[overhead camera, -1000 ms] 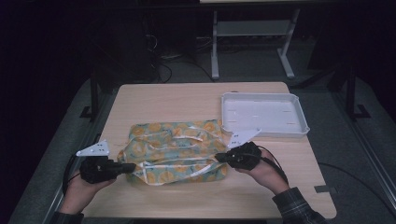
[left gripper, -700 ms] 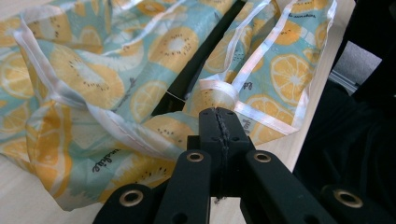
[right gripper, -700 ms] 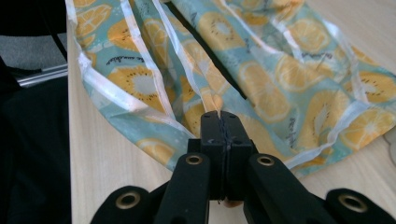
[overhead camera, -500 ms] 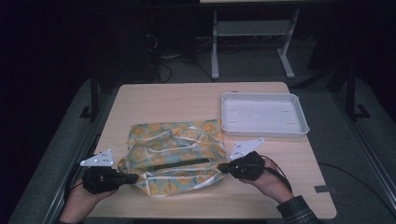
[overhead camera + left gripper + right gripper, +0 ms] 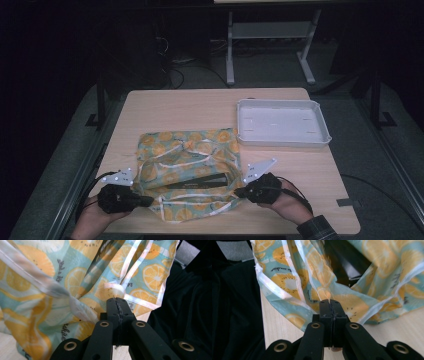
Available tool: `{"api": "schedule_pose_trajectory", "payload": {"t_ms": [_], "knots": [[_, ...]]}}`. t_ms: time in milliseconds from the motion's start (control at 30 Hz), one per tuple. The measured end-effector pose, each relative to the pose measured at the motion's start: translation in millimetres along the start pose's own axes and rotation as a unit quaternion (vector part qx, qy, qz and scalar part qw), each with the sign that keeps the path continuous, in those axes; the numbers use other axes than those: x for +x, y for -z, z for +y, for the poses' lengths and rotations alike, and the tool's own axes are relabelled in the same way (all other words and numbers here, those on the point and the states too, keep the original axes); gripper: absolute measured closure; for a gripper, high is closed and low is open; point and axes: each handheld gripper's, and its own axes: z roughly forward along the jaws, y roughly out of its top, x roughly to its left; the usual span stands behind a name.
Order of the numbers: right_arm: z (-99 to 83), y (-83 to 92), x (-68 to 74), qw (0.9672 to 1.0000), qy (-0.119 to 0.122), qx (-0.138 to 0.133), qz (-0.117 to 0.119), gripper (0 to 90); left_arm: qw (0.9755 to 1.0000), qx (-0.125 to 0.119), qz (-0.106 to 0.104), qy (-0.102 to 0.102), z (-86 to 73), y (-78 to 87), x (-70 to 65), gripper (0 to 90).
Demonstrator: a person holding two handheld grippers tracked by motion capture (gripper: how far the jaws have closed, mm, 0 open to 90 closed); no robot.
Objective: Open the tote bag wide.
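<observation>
Hiding: we see a dark flat thing (image 5: 202, 179) inside the orange-print bag (image 5: 187, 150), mostly covered by cloth; we cannot tell what it is.
Cut off: both forearms leave the high view at six o'clock.
Left gripper (image 5: 145, 201): we find its jaws clamped on the bag's edge at eight o'clock.
Right gripper (image 5: 239, 191): jaws pinched on the bag's edge at four o'clock.
Bag: near table (image 5: 200, 105) edge, tray (image 5: 283, 141) at two o'clock.
</observation>
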Motion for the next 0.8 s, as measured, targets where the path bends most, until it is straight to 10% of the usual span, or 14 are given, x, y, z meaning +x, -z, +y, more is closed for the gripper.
{"api": "schedule_pose_trajectory", "payload": {"t_ms": [300, 800], "knots": [[-6.2, -25.8, -2.3, 0.9986, 0.021, 0.049, 0.003, 88.6, 0.9972, 0.068, 0.029, -0.007, -4.3, -25.5, 6.9, 89.8], [-8.7, -38.8, -1.0, 0.9965, 0.029, 0.078, 0.002, 88.1, 0.9958, 0.085, 0.036, -0.001, -8.5, -34.5, 12.5, 85.5]]}}
